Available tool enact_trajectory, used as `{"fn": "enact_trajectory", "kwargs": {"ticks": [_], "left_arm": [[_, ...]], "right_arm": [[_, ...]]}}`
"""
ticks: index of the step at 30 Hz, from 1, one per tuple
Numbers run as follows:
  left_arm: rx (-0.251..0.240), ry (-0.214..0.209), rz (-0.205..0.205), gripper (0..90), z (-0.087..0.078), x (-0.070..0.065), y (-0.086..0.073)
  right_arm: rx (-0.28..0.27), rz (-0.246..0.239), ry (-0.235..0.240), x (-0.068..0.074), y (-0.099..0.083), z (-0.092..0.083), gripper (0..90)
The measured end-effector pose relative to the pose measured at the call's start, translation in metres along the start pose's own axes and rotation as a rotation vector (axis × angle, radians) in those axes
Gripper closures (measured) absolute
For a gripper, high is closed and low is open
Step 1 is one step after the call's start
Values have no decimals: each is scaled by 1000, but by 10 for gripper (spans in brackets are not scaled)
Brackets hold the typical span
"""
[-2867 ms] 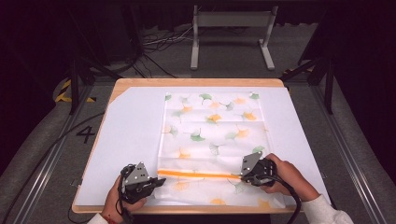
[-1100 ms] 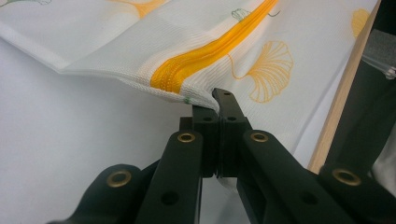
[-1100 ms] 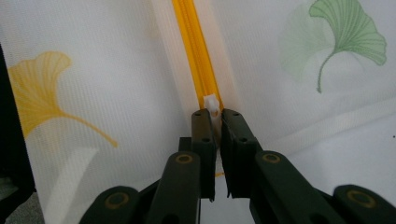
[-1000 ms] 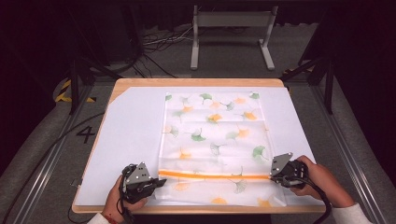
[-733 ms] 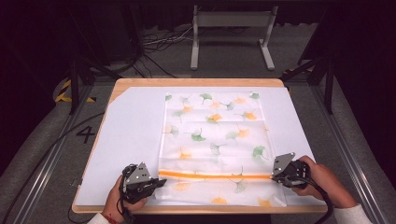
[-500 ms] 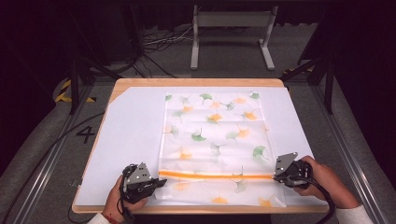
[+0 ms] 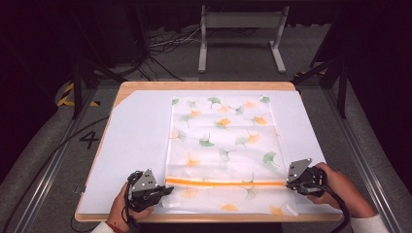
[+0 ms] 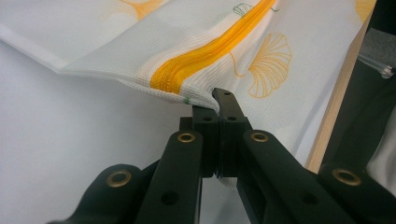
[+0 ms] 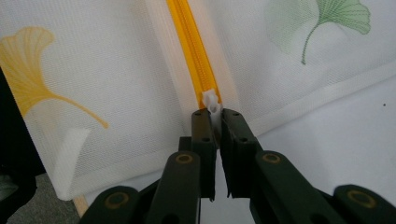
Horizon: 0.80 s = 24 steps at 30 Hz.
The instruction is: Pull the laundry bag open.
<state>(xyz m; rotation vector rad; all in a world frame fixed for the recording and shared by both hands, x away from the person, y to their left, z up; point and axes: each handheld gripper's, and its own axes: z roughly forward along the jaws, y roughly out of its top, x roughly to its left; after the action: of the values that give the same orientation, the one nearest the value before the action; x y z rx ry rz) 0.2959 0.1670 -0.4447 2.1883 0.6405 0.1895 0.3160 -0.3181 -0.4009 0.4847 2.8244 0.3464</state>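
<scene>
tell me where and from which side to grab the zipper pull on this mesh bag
Take the small white zipper pull by its flat tab, coming in along the orange zipper from the bag's right edge. The tab juts past the zipper's end toward that edge, thin enough to pinch flat. The right gripper is shut on it that way, while the left gripper pinches the mesh bag at the zipper's opposite end.

The person's left hand [image 7: 127, 206] holds the left tool [image 7: 163, 190] low and near level, its two black jaws pressed together. The right hand [image 7: 340, 187] holds the right tool [image 7: 287, 180] likewise, jaws clamped and pointing toward the left one.
</scene>
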Motion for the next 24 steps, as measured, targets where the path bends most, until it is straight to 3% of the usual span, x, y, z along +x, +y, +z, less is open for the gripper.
{"fn": "enact_trajectory", "kwargs": {"ticks": [9,20,24], "left_arm": [[-9,9,-3,867,-2,2,-2],[-14,13,12,785,-6,1,-3],[-20,19,12,742,-8,2,-3]], "right_arm": [[-25,17,2,-1,-3,-1,844],[-57,52,-15,-1,-10,-6,821],[-108,60,-11,-1,-11,-13,802]]}}
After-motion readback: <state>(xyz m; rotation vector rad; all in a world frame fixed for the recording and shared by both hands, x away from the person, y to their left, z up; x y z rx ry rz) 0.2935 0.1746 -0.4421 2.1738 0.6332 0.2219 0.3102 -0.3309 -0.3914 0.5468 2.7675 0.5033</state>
